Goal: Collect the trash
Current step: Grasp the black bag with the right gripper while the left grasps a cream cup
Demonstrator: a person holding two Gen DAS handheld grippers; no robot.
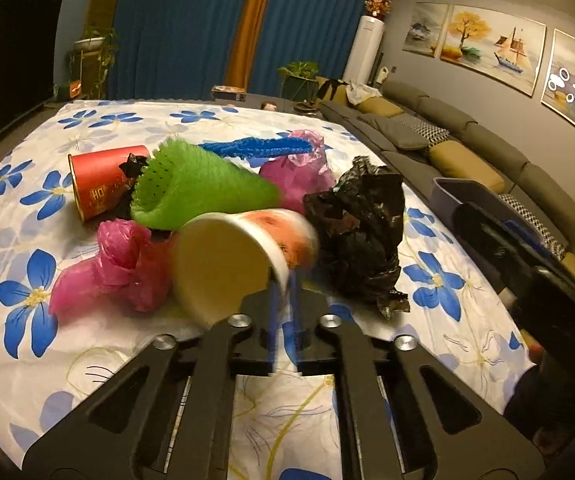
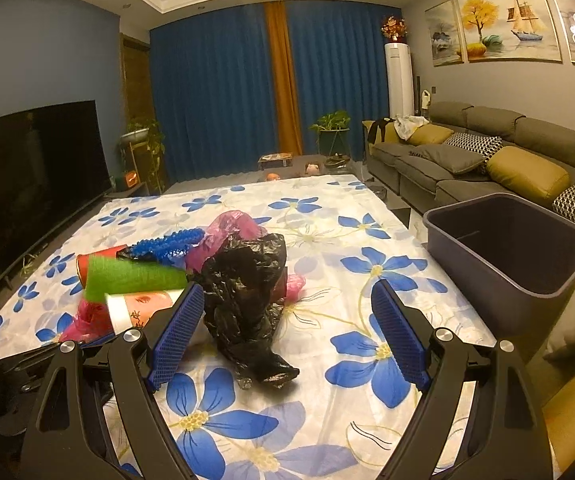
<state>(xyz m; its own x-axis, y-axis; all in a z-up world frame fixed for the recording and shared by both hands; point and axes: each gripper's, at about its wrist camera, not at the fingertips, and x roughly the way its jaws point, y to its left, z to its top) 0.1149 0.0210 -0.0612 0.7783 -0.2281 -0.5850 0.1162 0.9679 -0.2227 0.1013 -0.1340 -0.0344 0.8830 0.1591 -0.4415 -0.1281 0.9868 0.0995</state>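
Note:
My left gripper [image 1: 284,286] is shut on the rim of a white paper cup [image 1: 231,260] with an orange print, which lies on its side at the near edge of the trash pile. The pile holds a green foam net [image 1: 199,188], a red can [image 1: 99,180], a blue foam net [image 1: 255,147], pink plastic bags [image 1: 127,272] and a crumpled black bag [image 1: 363,232]. My right gripper [image 2: 287,312] is open, its blue pads on either side of the black bag [image 2: 247,292]. The cup [image 2: 143,304] shows at its left. A grey bin [image 2: 515,252] stands to the right.
A flowered white cloth [image 2: 327,380] covers the table. A grey sofa [image 2: 467,160] with cushions runs along the right wall. A dark TV [image 2: 27,176] stands at the left. Blue curtains and plants are at the back.

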